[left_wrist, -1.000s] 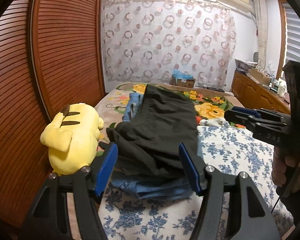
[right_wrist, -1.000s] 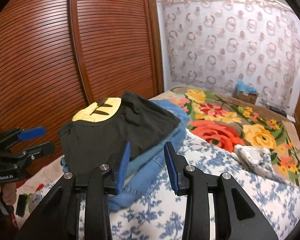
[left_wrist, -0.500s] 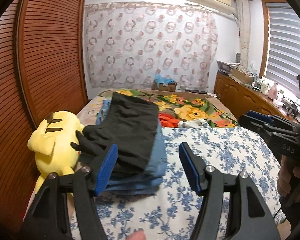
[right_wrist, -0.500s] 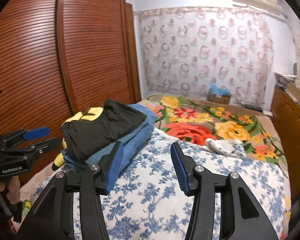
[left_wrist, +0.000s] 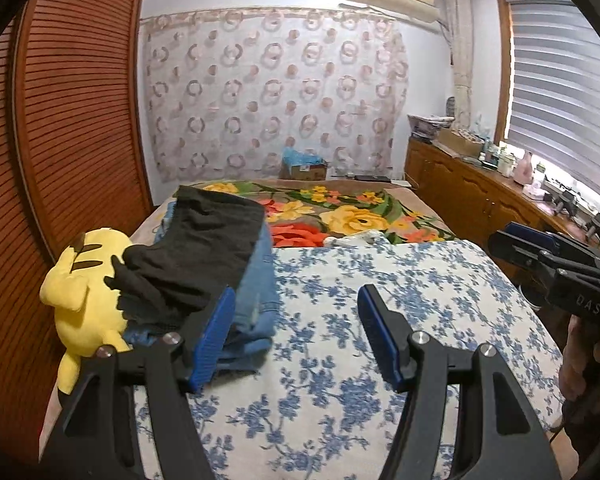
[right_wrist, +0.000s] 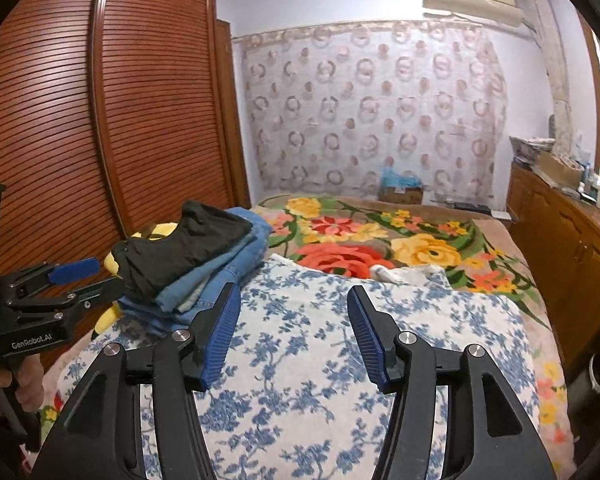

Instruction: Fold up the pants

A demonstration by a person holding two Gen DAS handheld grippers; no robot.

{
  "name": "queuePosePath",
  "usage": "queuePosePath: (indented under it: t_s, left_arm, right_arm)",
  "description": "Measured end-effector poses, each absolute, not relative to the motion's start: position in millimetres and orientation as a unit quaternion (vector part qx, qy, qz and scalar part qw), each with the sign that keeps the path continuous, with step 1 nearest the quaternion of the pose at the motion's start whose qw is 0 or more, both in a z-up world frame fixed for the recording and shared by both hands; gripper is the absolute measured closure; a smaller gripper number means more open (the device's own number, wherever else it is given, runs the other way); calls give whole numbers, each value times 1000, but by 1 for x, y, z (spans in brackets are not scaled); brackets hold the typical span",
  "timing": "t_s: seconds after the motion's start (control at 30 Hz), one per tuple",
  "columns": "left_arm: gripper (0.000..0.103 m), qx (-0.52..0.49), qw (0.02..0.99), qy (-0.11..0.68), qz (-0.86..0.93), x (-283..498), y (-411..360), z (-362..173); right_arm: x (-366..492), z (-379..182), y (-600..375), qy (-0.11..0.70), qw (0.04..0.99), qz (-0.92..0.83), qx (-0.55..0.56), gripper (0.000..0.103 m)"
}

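Folded black pants (left_wrist: pixel 204 252) (right_wrist: pixel 188 246) lie on top of a stack of folded blue jeans (left_wrist: pixel 256 292) (right_wrist: pixel 224 270) at the left side of the bed. My left gripper (left_wrist: pixel 296 328) is open, hovering over the blue-flowered sheet just right of the stack, with nothing between its pads. My right gripper (right_wrist: pixel 294 328) is opening, held above the sheet and clear of the stack, with nothing between its fingers. In the left wrist view my right gripper (left_wrist: pixel 540 248) shows at the right edge; in the right wrist view my left gripper (right_wrist: pixel 76 280) shows at the left.
A yellow plush toy (left_wrist: pixel 80 292) leans between the stack and the wooden louvred wardrobe (right_wrist: pixel 100 120). A flowered blanket (right_wrist: pixel 380 240) covers the far half of the bed, with a small white cloth (right_wrist: pixel 404 272) on it. A wooden cabinet (left_wrist: pixel 480 196) runs along the right wall.
Both grippers have pulled back and swung right, away from the stack, which now sits smaller and further left. The right gripper's jaws have widened.
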State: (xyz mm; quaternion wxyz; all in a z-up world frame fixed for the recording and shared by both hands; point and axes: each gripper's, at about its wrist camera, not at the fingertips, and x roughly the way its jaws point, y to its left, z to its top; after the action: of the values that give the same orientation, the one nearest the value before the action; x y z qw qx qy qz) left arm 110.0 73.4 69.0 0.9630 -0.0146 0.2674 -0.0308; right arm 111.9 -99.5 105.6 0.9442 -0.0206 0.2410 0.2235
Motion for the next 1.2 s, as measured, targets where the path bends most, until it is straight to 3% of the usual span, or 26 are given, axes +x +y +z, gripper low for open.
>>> queuePosePath:
  t_s: [0.37, 1.2]
  left_arm:
    - [40, 3, 963, 264, -59, 94, 31, 75]
    - [40, 14, 971, 222, -85, 50, -14, 114]
  right_arm:
    - [79, 107, -140, 243, 953, 182, -8, 28]
    - [17, 135, -188, 191, 976, 108, 19, 27]
